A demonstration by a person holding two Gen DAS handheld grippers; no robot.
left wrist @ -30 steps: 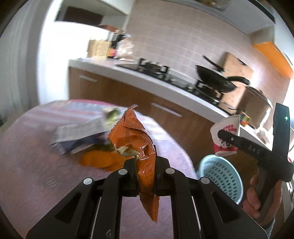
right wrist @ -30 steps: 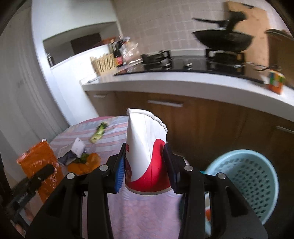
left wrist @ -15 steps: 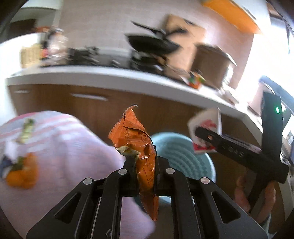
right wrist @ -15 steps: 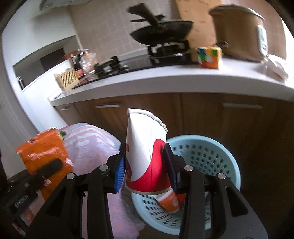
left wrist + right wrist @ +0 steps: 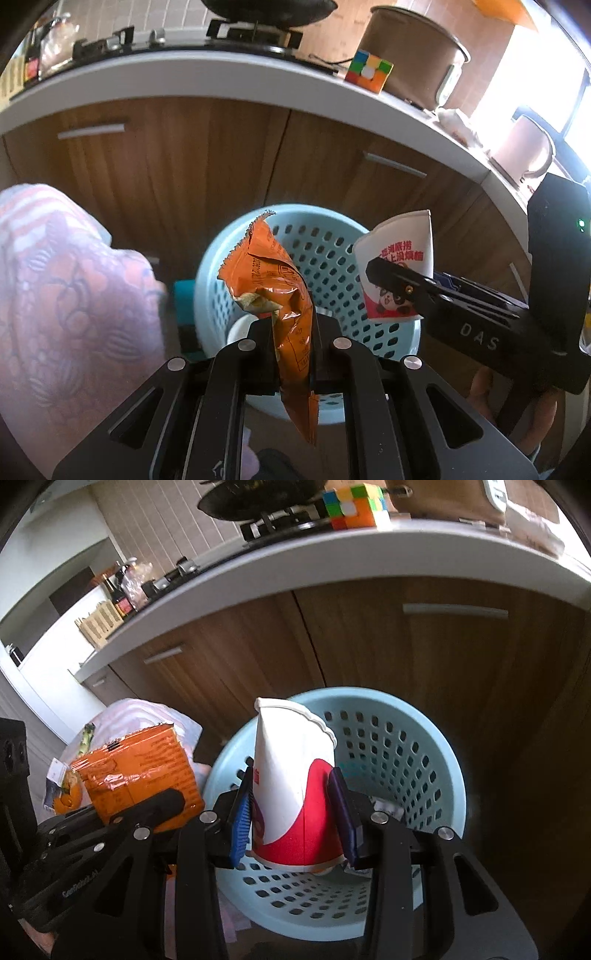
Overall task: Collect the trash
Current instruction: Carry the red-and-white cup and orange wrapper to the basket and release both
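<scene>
Cabinets [image 5: 207, 162] of brown wood fill the background under a pale bench [image 5: 332, 565], whose far ends bend out of the fisheye frame. On it sit a wok [image 5: 255, 498] cut off at the top edge, a colour cube [image 5: 368, 71] and a brown cooker [image 5: 413, 55]; the bottles [image 5: 120, 594] further along are too small to read.

Below stands the light blue perforated basket [image 5: 417, 746], its near rim hidden behind both claws. Something white and something orange lie at its bottom — mostly covered, so what they are cannot be told. Left of it a table under a pink patterned cloth [image 5: 70, 295] is blurred and cropped; scraps on it, among them an orange peel [image 5: 68, 797] and a green stalk [image 5: 85, 738], show only in the right wrist view.

Left claw [image 5: 293, 343] is clenched on an orange snack wrapper [image 5: 280, 291], pinched at its middle, the torn top standing above the basket's opening and the lower tail hanging past the fingers. Right claw [image 5: 295, 812] is clamped on a red-and-white paper cup [image 5: 295, 786], squeezed flat, held upright over the basket's mouth; its base hides part of the basket floor. A panda print on the cup shows in the left view — the lettering above it is unclear.
</scene>
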